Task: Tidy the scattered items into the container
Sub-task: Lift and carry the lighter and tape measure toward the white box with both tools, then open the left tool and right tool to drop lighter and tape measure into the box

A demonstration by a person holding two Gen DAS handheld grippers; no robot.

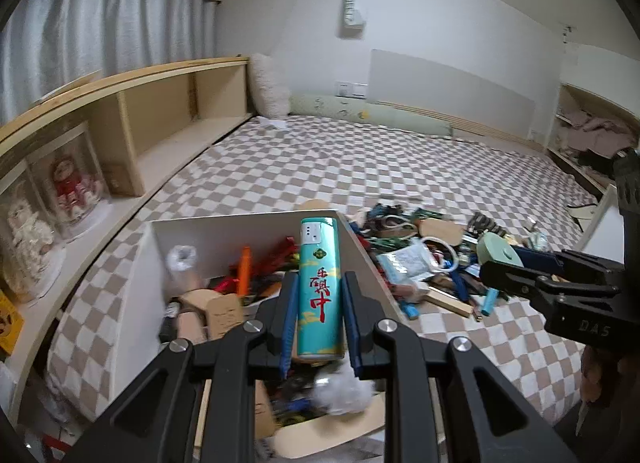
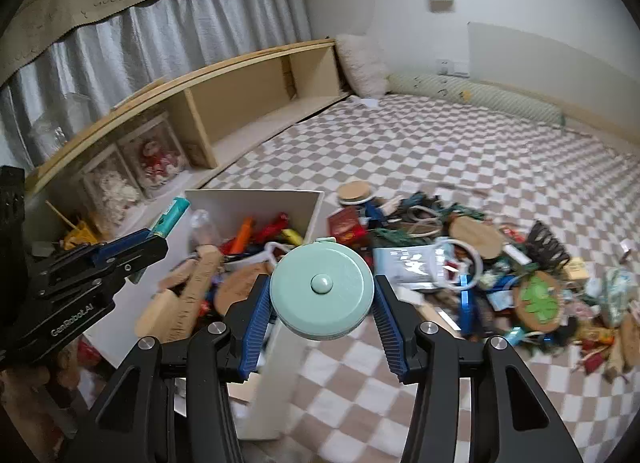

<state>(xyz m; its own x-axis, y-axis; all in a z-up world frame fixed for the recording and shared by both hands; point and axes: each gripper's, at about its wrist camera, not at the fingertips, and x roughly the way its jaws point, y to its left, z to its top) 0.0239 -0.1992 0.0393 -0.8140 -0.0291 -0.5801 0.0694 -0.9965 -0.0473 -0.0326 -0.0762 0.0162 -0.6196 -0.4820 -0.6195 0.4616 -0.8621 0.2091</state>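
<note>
Halfway through, by the look of it. Already inside the white container (image 2: 256, 199): an orange piece, red wrappers, wooden shapes, a clear bag, many small things more. Still outside, on the checkered bed cover (image 2: 440, 151): a big scattered pile (image 2: 460, 263) just beside the container's right wall, with cords, round wooden discs, a white pouch, a red box, blue sticks.

Left gripper (image 1: 318, 303) clamped on a teal tube (image 1: 320, 287) with red characters, held upright between the blue pads, right above the open container. Right gripper (image 2: 322, 299) clamped on a round mint-green case (image 2: 322, 287), probably a tape measure, pads pressing on both its sides; hanging near the container's front corner, partly over the wall, partly over the cover.

Both pieces thus lifted but not yet dropped in. Next, in my judgement: release of the tube first, since already over the opening; then a small shift of the round case toward the container. After that, many more trips to the pile.
</note>
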